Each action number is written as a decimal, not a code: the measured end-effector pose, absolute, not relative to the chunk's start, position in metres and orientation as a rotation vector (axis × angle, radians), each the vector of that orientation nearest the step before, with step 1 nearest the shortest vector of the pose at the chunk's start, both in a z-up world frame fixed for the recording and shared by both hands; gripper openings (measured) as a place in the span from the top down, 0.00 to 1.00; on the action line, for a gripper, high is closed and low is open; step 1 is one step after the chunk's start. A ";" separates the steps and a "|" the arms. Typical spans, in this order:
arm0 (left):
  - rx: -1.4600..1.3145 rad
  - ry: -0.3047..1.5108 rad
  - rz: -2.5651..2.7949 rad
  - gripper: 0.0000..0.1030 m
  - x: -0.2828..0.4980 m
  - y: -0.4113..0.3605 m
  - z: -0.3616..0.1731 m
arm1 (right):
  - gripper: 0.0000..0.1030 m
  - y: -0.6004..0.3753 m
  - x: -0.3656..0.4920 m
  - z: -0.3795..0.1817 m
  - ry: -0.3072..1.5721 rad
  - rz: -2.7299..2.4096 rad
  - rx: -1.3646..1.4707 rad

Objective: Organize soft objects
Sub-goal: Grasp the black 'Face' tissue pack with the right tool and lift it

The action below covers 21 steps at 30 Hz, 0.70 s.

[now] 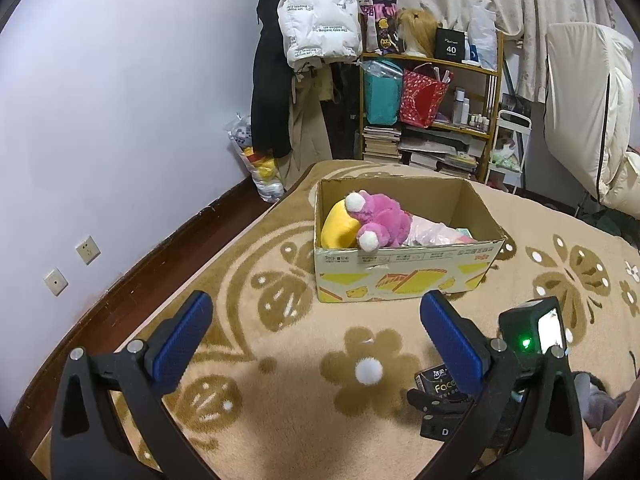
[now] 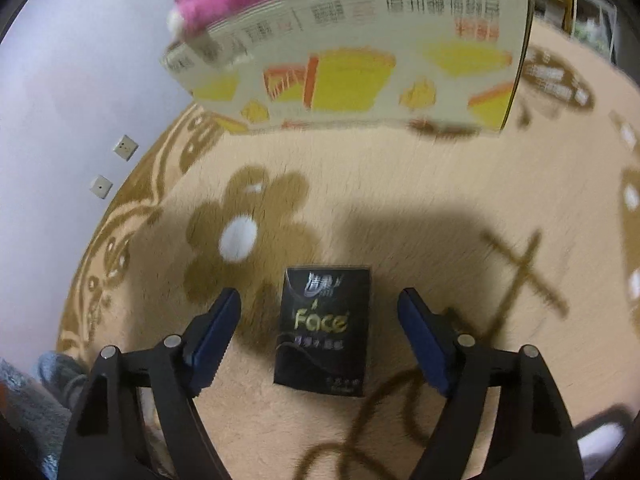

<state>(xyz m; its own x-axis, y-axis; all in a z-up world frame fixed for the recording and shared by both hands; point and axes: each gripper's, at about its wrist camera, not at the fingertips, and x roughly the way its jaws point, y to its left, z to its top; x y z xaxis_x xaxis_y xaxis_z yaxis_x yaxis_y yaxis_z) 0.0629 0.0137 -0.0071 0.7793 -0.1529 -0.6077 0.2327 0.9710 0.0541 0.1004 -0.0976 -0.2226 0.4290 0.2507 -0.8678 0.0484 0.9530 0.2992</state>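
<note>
- We're working on a beige rug [image 1: 280,420] with a brown flower pattern; everything sits on it.
- Right gripper [image 2: 320,320]: angled steeply down at a black tissue pack [image 2: 325,332] marked "Face". Jaws spread, one blue pad on each side of the pack, clear gaps both sides, no contact. Released, nothing grasped.
- The right wrist view is motion-blurred, so fine detail on the pack is soft.
- Left gripper [image 1: 316,336]: hovering over the rug, jaws wide apart, nothing between the pads. Released.
- From the left wrist view we see the right gripper [image 1: 436,398] at the lower right, with its camera body and a green light, tips down beside the same tissue pack [image 1: 434,386].
- Tissue pack lies flat on the rug on the near side of the cardboard box [image 1: 404,272], apart from it, next to the brown flower with the white centre [image 1: 369,372].
- Box stands open towards the far edge of the rug. Inside, at its left end: a pink plush toy [image 1: 384,220] with white paws, one paw hanging over the front rim, and a yellow plush [image 1: 338,226] against the left wall. Pale pink soft items [image 1: 432,234] fill the middle; we can't tell what they are.
- Behind the rug: a cluttered shelf [image 1: 432,120], hanging coats, white wall with two sockets.
- Bottom left of the right wrist view: a bit of grey fabric [image 2: 40,392], unidentifiable.
</note>
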 end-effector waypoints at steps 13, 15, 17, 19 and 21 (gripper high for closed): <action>0.156 0.656 -0.207 0.00 0.063 0.010 -0.013 | 0.53 -0.108 0.094 -0.201 1.048 0.034 0.246; 0.159 0.659 -0.209 0.00 0.063 0.009 -0.014 | 0.53 -0.112 0.093 -0.185 0.994 0.028 0.239; 0.160 0.659 -0.213 0.00 0.062 0.009 -0.013 | 0.53 -0.117 0.093 -0.167 0.942 0.023 0.245; 0.161 0.655 -0.216 0.00 0.060 0.009 -0.012 | 0.53 -0.123 0.095 -0.150 0.892 0.021 0.252; 0.162 0.653 -0.217 0.00 0.060 0.009 -0.012 | 0.53 -0.130 0.099 -0.134 0.849 0.017 0.260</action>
